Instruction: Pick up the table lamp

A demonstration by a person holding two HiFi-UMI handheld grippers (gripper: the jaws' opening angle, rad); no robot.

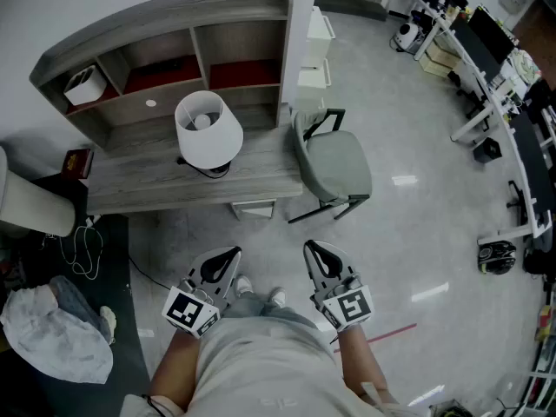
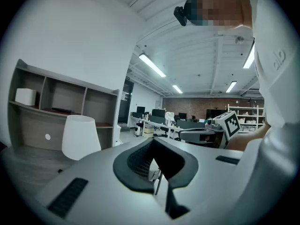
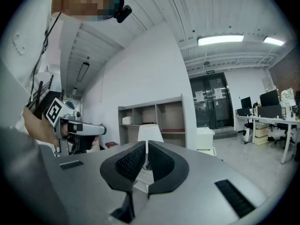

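White-shaded and tapering, the table lamp (image 1: 208, 133) stands upright on a grey wood-grain desk (image 1: 130, 185), right of the desktop's middle, between the shelf unit (image 1: 165, 24) at the back and the desk's front edge. From the head view its bulb shows through the open top of the shade, and a dark round base shows just under the shade's lower rim. A person stands back from the desk on a pale, glossy floor (image 1: 408, 233), holding both tools low in front of the body, well apart from the lamp. The left gripper (image 1: 231, 254) has its black jaws pressed together with nothing between them, and the right gripper (image 1: 312, 250) is likewise closed and empty, with only a thin slit between its pads. A grey chair (image 1: 334, 159) sits just beside the desk's right end, with a white drawer unit (image 1: 314, 55) behind it against the wall. Bare floor lies between the person and the desk's front edge. To the left, a dark mat (image 1: 78, 302) carries a looped white cable (image 1: 82, 250) and a pale bag (image 1: 52, 333). A small white box (image 1: 85, 85) sits in the shelf's left compartment.
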